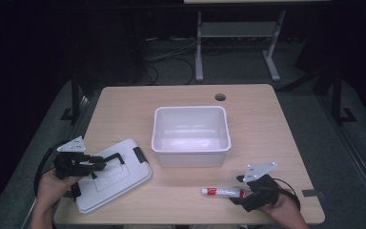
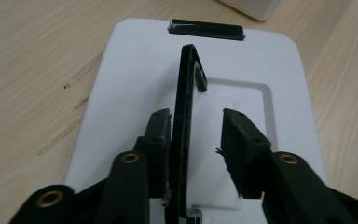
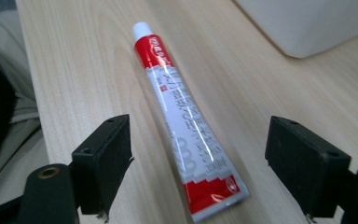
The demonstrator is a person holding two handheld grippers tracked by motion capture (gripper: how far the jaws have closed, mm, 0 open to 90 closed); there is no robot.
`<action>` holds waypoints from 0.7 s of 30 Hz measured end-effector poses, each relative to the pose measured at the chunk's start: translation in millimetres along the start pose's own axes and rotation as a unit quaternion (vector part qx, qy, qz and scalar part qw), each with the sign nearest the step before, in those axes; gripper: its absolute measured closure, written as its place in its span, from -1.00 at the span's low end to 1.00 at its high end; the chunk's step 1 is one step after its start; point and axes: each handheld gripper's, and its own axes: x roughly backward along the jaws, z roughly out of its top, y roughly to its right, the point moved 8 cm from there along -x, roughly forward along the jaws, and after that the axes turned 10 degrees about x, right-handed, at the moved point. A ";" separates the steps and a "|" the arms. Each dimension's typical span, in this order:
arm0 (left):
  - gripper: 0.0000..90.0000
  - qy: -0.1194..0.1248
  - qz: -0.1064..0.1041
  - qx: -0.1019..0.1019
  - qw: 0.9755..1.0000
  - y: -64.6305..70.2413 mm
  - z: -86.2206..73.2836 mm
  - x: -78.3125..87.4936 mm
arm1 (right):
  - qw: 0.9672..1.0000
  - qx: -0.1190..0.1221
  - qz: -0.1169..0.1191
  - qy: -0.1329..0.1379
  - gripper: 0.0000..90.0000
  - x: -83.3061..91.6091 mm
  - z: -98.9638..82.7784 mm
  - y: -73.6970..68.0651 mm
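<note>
From the high view, a white lid (image 1: 112,174) lies flat near the table's (image 1: 267,124) front left corner, its black handle (image 1: 109,160) standing up, while an empty white bin (image 1: 190,136) sits at the table's middle. The left gripper (image 1: 95,164) reaches over the lid from the left edge with its jaws around that handle. Along the front edge, towards the right corner, a red-and-white tube (image 1: 224,192) lies with its long axis parallel to that edge, cap pointing left; the right gripper (image 1: 238,190) sits at its crimped end, so the right hand is clearly the nearer one for the tube.

The left gripper view looks along the lid towards its far black clasp (image 2: 206,29). The handle (image 2: 185,126) rises between the fingers (image 2: 158,135): the left one rests against it and the right one stands clear, so the jaws are partly parted and not clamping.

The right gripper view shows what the overhead camera cannot: the tube (image 3: 182,121) runs away from the jaws, slanting up and left to its white cap, with its flat red end between two widely spread fingers (image 3: 105,161), neither touching it. The bin's corner (image 3: 307,23) shows beyond, at upper right. To judge by this, a grip needs only a slight advance and a squeeze across the tube's narrow width.
</note>
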 end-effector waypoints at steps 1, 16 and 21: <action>0.31 0.003 0.006 -0.003 1.000 -0.4 -0.6 -0.3 | 1.000 0.007 0.008 -0.004 -0.46 -3.6 3.4 -2.4; -0.01 0.021 0.016 0.023 0.999 -4.1 -9.2 -5.2 | 0.996 0.063 0.056 -0.035 0.05 -21.1 23.5 -1.4; -0.03 0.016 0.022 0.014 1.000 -3.9 -9.5 -5.5 | 0.994 0.072 0.069 -0.047 0.19 -28.5 24.0 -3.7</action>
